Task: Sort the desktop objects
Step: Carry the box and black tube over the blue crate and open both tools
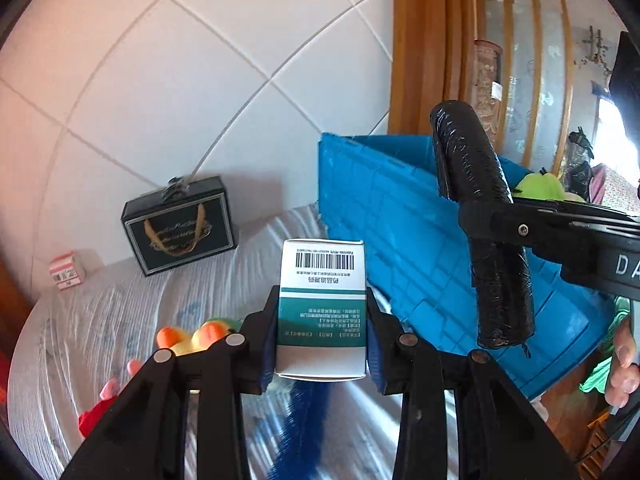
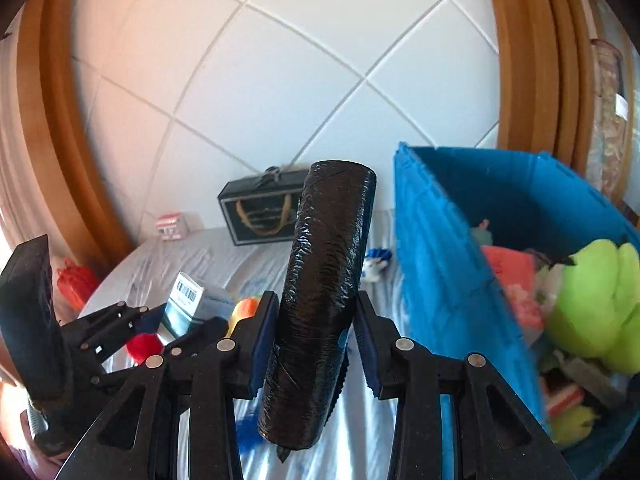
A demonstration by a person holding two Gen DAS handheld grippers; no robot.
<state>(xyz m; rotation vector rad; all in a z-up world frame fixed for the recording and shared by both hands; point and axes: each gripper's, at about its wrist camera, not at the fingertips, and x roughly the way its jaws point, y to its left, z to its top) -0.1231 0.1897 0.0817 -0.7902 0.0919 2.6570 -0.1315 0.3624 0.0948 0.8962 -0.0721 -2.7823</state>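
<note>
My left gripper (image 1: 322, 312) is shut on a white and green medicine box (image 1: 322, 304) with a barcode, held upright above the table. My right gripper (image 2: 316, 328) is shut on a black roll of plastic bags (image 2: 324, 292), also upright and off the table. Each view shows the other hand: the black roll (image 1: 480, 216) in the right gripper (image 1: 496, 220) crosses the left wrist view in front of the blue bin (image 1: 400, 216), and the box (image 2: 186, 300) in the left gripper (image 2: 160, 320) sits low at the left of the right wrist view. The blue bin (image 2: 440, 248) stands to the right, open at the top.
Inside the bin lie a green plush toy (image 2: 600, 304), a pink item (image 2: 516, 280) and other things. On the plastic-covered table (image 1: 120, 304) are an orange and yellow toy (image 1: 192, 336), a red item (image 1: 94, 416), a black gift box (image 1: 180, 224) and a small red-white carton (image 1: 68, 272) by the tiled wall.
</note>
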